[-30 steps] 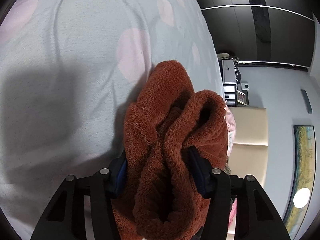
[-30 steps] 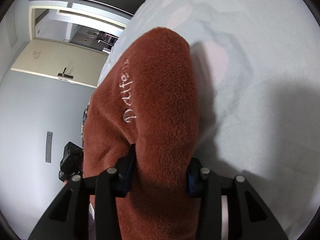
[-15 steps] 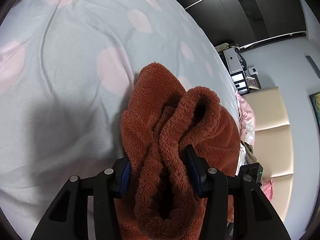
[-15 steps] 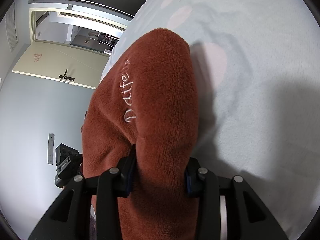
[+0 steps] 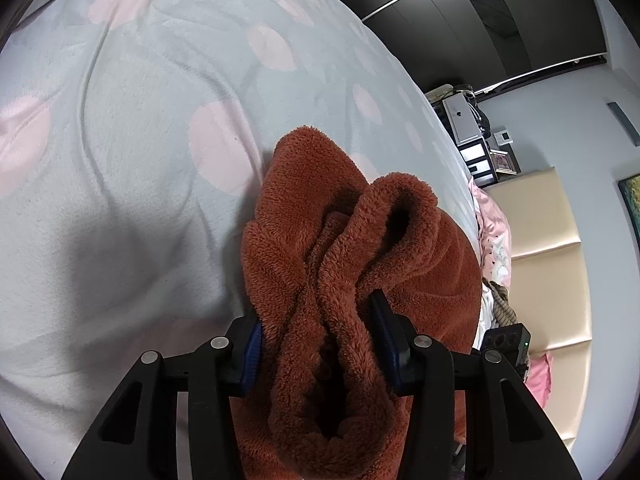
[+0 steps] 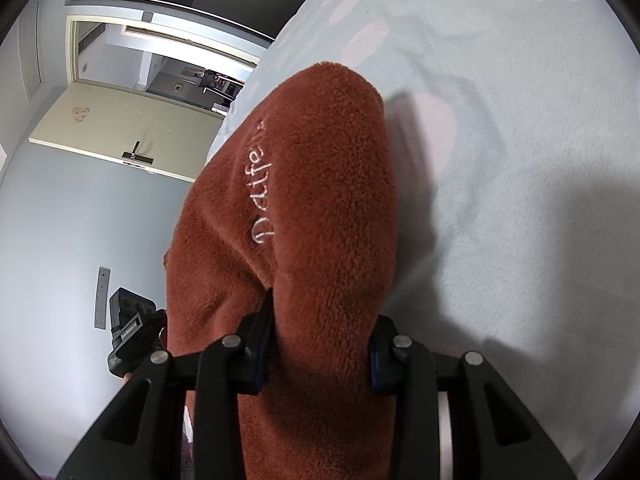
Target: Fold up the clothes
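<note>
Rust-brown fleece garment (image 6: 320, 184) bears white embroidered script, reading uncertain.

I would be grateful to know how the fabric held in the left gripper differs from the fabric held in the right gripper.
The bunch in the left gripper is several loose, rumpled folds of the rust fleece garment; the bunch in the right gripper is one smooth rounded fold.
The right bunch carries white embroidered lettering; the left shows none.
Both are the same fleece, pinched between blue pads above the spotted bedsheet; the right jaws are closing.

Spotted bedspread (image 5: 160, 128), padded headboard (image 5: 548, 264), door (image 6: 120, 128)
</note>
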Available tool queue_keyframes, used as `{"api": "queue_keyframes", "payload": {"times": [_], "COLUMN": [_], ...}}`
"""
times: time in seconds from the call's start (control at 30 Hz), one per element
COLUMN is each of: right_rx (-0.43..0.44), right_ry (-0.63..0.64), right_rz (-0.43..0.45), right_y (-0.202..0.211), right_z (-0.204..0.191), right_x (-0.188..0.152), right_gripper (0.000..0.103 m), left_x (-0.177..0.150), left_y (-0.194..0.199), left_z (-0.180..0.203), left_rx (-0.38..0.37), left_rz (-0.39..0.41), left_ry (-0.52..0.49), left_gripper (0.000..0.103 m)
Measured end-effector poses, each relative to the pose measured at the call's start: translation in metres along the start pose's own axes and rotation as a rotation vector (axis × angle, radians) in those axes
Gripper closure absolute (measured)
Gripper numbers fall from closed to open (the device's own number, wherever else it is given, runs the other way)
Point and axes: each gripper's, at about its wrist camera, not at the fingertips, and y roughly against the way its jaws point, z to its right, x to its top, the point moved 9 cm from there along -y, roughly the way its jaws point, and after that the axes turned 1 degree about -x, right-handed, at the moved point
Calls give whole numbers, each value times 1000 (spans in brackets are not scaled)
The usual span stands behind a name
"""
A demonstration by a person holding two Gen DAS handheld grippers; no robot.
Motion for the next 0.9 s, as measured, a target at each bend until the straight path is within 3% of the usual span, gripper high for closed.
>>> {"api": "queue_keyframes", "payload": {"times": [0.47,0.9], "right_rx": [0,-35], "right_ry": [35,177], "right_rz": [32,26], "right_y": [17,18], "right_z": [-32,-123], "right_x": [4,18], "right_gripper": [74,74], "left_x": [1,20], "left_y": [14,74], "left_z": [15,15], "left_rx": [-40,-101], "left_rz": [33,181], "left_ry": [-34,-15], "left_gripper": [57,57]}}
